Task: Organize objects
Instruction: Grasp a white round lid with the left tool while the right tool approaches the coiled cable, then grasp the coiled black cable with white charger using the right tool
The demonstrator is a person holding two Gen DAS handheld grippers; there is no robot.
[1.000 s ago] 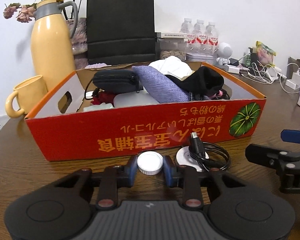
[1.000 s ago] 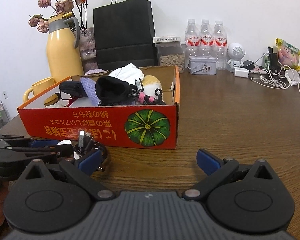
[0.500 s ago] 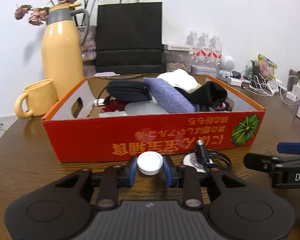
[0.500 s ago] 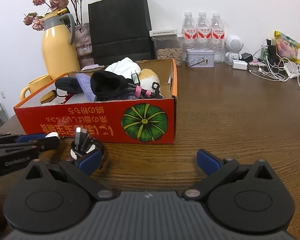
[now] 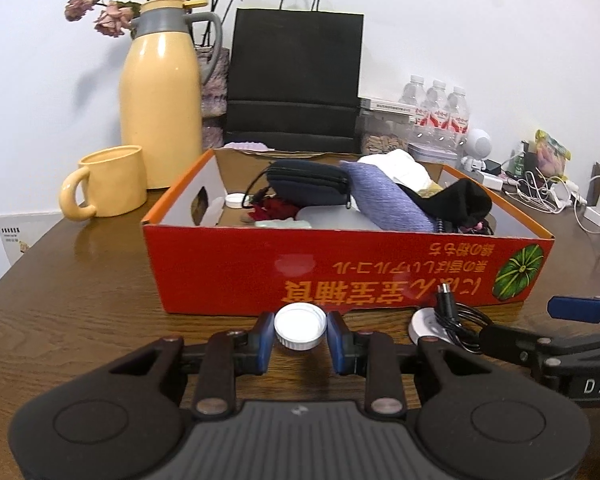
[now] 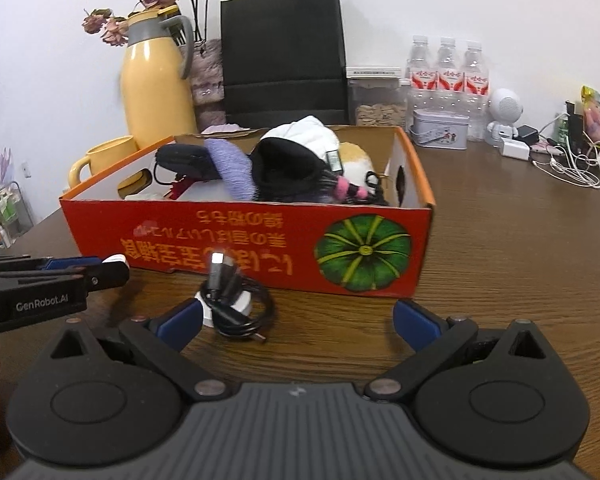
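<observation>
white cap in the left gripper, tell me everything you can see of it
The white cap is a small round screw-type lid, seemingly plastic, with a smooth flat top and a ribbed side wall. It sits upright, top facing up, between the blue pads of the left gripper, which close on its two sides. It is just in front of the red cardboard box, above the wooden table; whether it touches the table cannot be told. The right wrist view shows only an edge of it.

White wall (image 5: 460, 20), wooden table (image 6: 520, 240)
</observation>
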